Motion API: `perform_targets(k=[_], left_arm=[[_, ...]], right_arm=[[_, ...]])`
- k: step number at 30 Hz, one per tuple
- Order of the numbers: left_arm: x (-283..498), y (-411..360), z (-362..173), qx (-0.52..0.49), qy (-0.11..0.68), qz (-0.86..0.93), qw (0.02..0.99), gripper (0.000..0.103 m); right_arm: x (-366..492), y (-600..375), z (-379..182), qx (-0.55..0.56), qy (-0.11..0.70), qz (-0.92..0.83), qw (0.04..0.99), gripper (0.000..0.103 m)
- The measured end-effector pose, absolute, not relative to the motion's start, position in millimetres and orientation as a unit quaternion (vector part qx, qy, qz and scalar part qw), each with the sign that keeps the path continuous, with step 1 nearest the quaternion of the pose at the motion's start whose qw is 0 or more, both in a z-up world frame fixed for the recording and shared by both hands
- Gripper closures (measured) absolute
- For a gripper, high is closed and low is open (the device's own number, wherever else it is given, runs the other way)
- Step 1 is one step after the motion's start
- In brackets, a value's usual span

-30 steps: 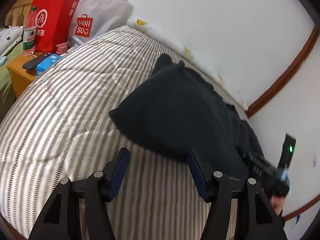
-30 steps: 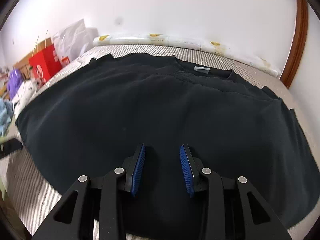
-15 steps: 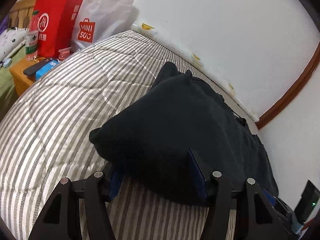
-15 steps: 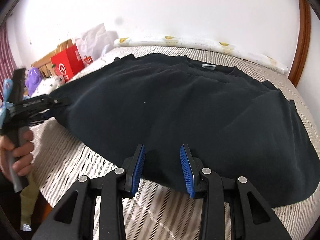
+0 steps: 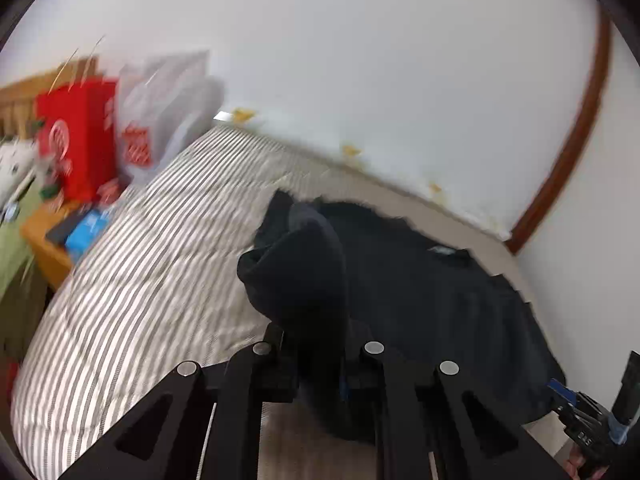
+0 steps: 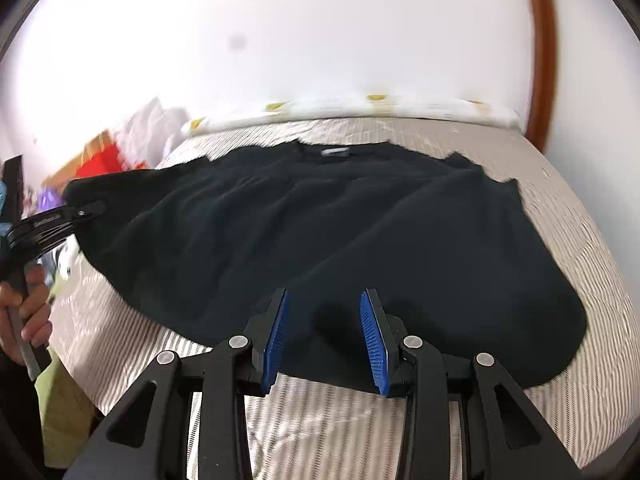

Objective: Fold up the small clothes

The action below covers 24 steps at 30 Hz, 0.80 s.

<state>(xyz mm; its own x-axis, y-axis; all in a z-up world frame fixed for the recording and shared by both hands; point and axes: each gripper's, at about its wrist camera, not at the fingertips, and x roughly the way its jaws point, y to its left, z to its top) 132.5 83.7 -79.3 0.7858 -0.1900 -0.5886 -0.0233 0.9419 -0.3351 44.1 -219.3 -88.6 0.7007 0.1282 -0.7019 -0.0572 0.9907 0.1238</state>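
My left claw (image 5: 316,354) has just been closing, and now it pinches a bunched corner of the black shirt (image 6: 320,236), with the cloth standing up in a dark fold between the fingers. The rest of the shirt lies spread across the striped bed (image 6: 580,240), collar toward the wall. My right claw (image 6: 325,342) hangs partly open over the near hem, blue pads apart with nothing gripped between them. At the left edge of the right view a hand (image 6: 24,308) grips the other tool's handle.
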Motion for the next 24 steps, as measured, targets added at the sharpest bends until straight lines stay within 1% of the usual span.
perform_targets(k=[8,13,18,22,24], left_arm=[[141,8,-23,-0.112,0.287,-0.124,0.943,0.092],[146,-65,-8,-0.068,0.282,-0.194,0.937,0.092],[148,-132,-26,-0.04,0.301,-0.259,0.917,0.092],[153,-173,-65,-0.031,0.352,-0.297,0.887,0.092],[155,-181,-80,-0.027,0.375,-0.303,0.876,0.092]], right_arm=[[24,-272,-71,0.099,0.363,0.001,0.926,0.066],[10,-301,-71,0.124,0.359,-0.033,0.925,0.066],[-1,-320,-78,0.14,0.362,-0.053,0.92,0.066],[-5,-328,-86,0.144,0.368,-0.06,0.917,0.066],[-6,-329,-90,0.147,0.371,-0.06,0.915,0.066]])
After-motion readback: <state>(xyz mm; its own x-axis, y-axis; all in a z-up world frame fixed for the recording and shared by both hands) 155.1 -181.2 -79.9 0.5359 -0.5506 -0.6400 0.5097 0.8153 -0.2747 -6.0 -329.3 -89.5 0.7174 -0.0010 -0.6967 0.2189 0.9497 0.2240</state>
